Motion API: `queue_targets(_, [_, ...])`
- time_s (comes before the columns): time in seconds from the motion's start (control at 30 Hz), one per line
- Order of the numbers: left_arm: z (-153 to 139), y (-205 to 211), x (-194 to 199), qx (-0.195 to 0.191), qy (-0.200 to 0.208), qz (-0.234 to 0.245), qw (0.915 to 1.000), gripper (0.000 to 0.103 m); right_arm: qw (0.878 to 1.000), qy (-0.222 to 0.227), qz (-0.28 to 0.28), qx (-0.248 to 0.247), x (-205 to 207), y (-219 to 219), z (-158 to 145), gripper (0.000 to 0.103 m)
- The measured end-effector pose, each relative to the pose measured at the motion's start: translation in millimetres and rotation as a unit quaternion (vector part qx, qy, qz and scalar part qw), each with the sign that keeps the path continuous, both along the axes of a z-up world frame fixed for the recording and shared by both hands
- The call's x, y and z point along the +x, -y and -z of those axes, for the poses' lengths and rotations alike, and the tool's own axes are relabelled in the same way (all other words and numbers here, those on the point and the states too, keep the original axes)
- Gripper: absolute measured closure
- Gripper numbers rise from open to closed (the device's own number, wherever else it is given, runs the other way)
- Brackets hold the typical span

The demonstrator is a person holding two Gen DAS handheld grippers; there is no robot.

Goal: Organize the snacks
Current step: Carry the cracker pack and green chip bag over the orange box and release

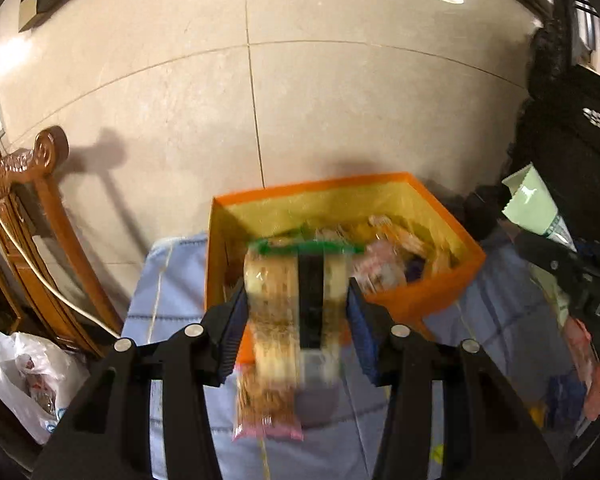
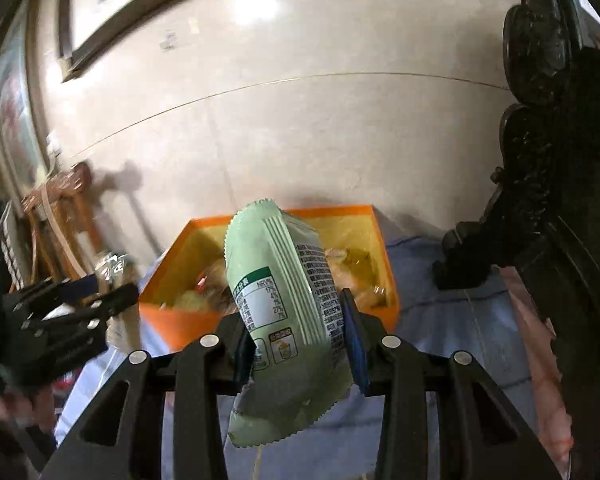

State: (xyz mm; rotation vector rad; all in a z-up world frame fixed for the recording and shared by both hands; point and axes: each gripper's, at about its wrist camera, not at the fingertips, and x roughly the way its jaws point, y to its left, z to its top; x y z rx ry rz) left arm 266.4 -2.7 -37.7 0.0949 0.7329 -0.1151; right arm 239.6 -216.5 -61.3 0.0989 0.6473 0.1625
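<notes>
A pale tiled wall (image 1: 340, 112) rose behind a blue quilted cloth (image 1: 172, 280), on which stood an orange box (image 1: 416, 296) already part-filled with wrapped snacks. The left gripper (image 1: 296, 320) was clenched on a clear packet of biscuits (image 1: 276, 320) with a green top seal, held upright at the box's near wall, its lower end hanging below the pads. The right gripper (image 2: 296, 344) gripped a pale green snack bag (image 2: 284, 304), tilted, its top leaning over the box's near rim (image 2: 188, 320).

Both loads looked bound for the box together, and the likeliest trouble was a collision: two grippers crowding one opening could knock packets from each other or shove the light box along the cloth. Either slick wrapper, pinched mid-body, might also slide free and land short of the rim.

Both tools pointed forward and slightly down toward the box, left approaching from the left side, right nearer the middle.
</notes>
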Motion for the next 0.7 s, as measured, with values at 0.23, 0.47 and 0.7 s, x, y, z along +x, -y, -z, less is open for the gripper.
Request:
queue_targets(0.23, [7, -2, 56, 0.001, -0.007, -0.030, 0.9995, 0.057, 0.999, -0.034, 0.007, 0.004, 65, 5, 17, 0.064])
queue_targets(0.47, [27, -4, 87, 0.019, -0.009, -0.036, 0.9991, 0.057, 0.998, -0.062, 0.010, 0.003, 108, 5, 40, 0.066])
queue_targets(0.7, [36, 0, 98, 0.017, -0.023, -0.032, 0.9991, 0.056, 0.997, -0.071, 0.011, 0.000, 123, 0, 53, 0.060])
